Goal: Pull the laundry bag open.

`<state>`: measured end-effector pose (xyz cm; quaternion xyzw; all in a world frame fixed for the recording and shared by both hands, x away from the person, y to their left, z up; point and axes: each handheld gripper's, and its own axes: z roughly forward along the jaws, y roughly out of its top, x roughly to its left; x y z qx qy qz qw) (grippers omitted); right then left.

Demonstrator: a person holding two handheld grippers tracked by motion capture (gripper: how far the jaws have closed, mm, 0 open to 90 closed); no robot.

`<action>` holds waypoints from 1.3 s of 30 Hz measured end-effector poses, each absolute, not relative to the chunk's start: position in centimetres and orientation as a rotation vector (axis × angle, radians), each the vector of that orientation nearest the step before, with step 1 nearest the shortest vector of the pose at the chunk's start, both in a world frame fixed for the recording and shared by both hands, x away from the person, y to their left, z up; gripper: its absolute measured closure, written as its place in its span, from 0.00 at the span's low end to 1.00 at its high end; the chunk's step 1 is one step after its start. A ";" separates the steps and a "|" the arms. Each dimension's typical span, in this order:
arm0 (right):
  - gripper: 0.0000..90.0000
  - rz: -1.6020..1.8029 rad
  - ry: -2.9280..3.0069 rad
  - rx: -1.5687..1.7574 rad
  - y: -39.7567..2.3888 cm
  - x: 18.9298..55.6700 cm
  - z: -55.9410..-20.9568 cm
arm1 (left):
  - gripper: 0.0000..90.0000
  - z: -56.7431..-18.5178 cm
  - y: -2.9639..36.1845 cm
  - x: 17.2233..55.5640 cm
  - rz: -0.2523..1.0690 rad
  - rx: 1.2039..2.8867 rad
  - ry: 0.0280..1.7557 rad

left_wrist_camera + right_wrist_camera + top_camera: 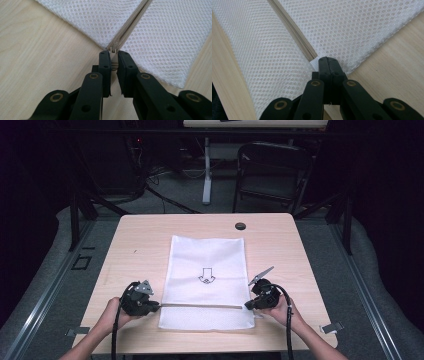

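Note:
A white mesh bag [207,265] with a black arrow print lies flat in the middle of the wooden table [140,240]. A zipper [200,305] runs across it near the front end. My left gripper [159,306] is at the zipper's left end, shut on the small zipper pull [114,49], which sits between the pads of my left gripper [114,53]. At the right end of the zipper [297,32], my right gripper [246,307] has its jaws pressed together on the bag's edge [314,62]; my right gripper [327,58] lies low over the table.
A small black round cap [240,226] sits on the table behind the bag. Metal clips [331,327] stick out at the table's front corners. Beyond the table stand a dark folding chair [272,170] and a white table leg [206,175].

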<state>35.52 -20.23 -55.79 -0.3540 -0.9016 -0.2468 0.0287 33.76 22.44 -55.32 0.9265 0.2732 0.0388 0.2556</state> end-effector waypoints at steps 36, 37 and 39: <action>0.12 -0.826 -2.918 -1.293 -24.7 29.8 -51.4 | 0.09 -51.5 23.8 28.8 0.297 2.363 1.114; 0.11 -0.809 -2.921 -1.285 -24.8 29.9 -51.5 | 0.09 -51.6 23.8 28.9 0.300 2.371 1.124; 0.09 -0.810 -2.914 -1.283 -24.6 30.1 -51.7 | 0.05 -51.8 23.8 29.2 0.301 2.387 1.131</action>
